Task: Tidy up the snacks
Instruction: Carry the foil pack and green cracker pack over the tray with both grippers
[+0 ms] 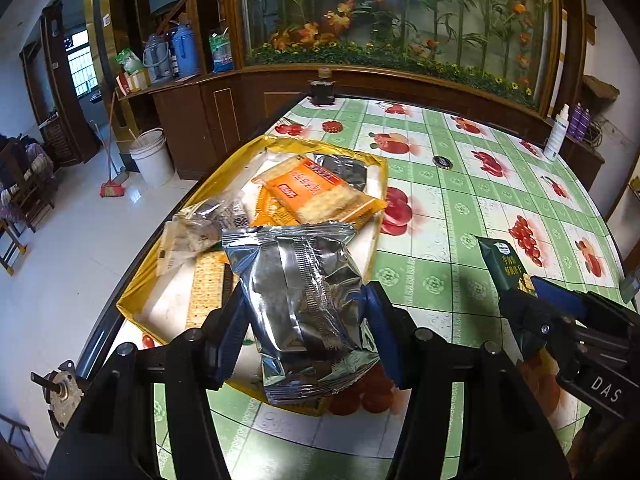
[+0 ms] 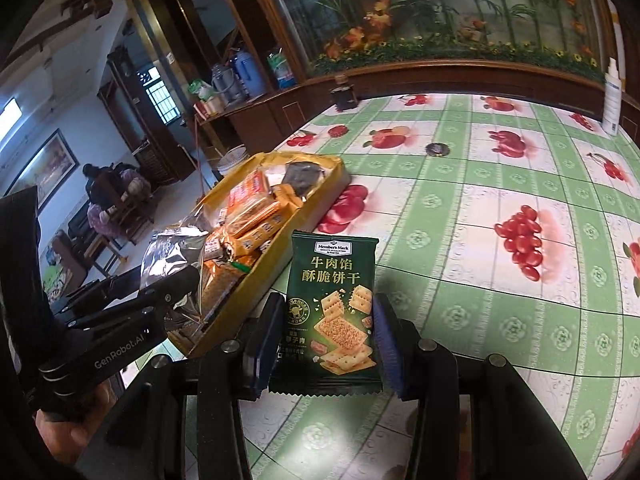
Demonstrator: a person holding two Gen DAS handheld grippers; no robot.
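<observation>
My left gripper (image 1: 306, 328) is shut on a silver foil snack packet (image 1: 300, 304) and holds it above the near end of a yellow tray (image 1: 138, 280). The tray holds orange cracker packets (image 1: 320, 196), a dark packet (image 1: 344, 168) and a clear packet (image 1: 200, 224). My right gripper (image 2: 326, 340) is shut on a dark green cracker packet (image 2: 334, 312), held upright above the table to the right of the tray (image 2: 280, 256). The right gripper also shows in the left wrist view (image 1: 520, 292); the left gripper shows in the right wrist view (image 2: 176, 292).
The table has a green-and-white fruit-print cloth (image 1: 460, 200). A dark jar (image 1: 322, 88) stands at its far edge, a white spray bottle (image 1: 558, 132) at the far right, and two small round caps (image 1: 442, 162) lie on the cloth. The table's left edge drops to the floor.
</observation>
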